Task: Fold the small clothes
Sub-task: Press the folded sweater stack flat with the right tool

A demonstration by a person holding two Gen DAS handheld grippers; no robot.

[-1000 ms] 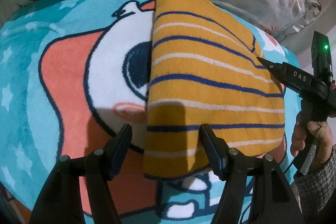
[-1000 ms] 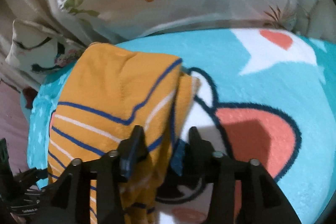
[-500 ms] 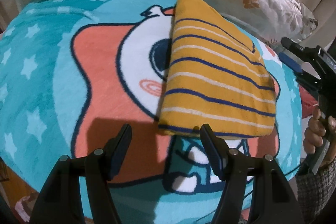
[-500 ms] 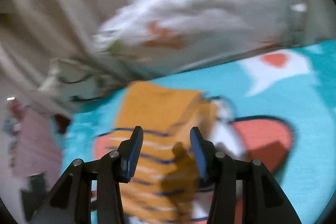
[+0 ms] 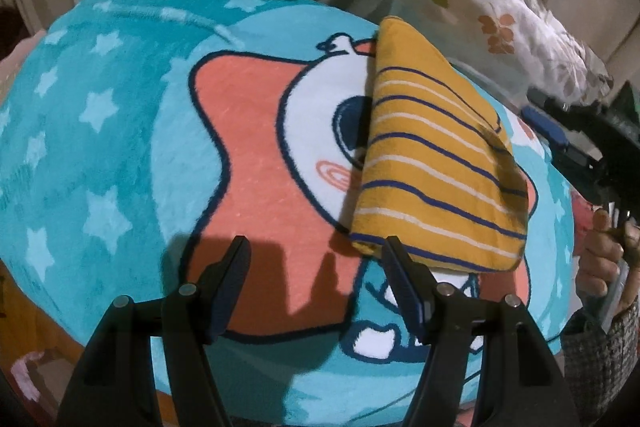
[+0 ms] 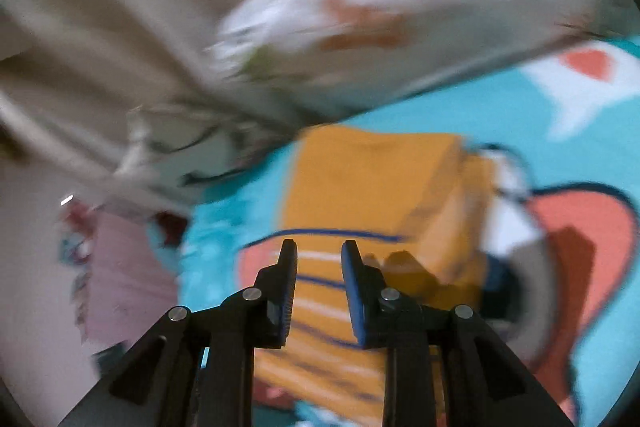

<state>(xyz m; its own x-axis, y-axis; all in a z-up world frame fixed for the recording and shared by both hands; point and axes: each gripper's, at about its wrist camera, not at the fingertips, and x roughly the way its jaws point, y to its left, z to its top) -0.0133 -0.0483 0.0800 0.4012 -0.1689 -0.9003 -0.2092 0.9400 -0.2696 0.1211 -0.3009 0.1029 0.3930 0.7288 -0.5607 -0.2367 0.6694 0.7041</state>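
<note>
Behind the folded shirt (image 5: 436, 163), floral pillow (image 5: 500, 15).

Right gripper (image 6: 318, 259) lifted clear of folded orange striped garment (image 5: 436, 171), jaws closing on nothing | left gripper (image 5: 316, 259) drawn back off its near edge

garment (image 5: 436, 167) | orange w/ navy+white stripes | folded flat | on cartoon blanket (image 5: 120, 147)
</note>
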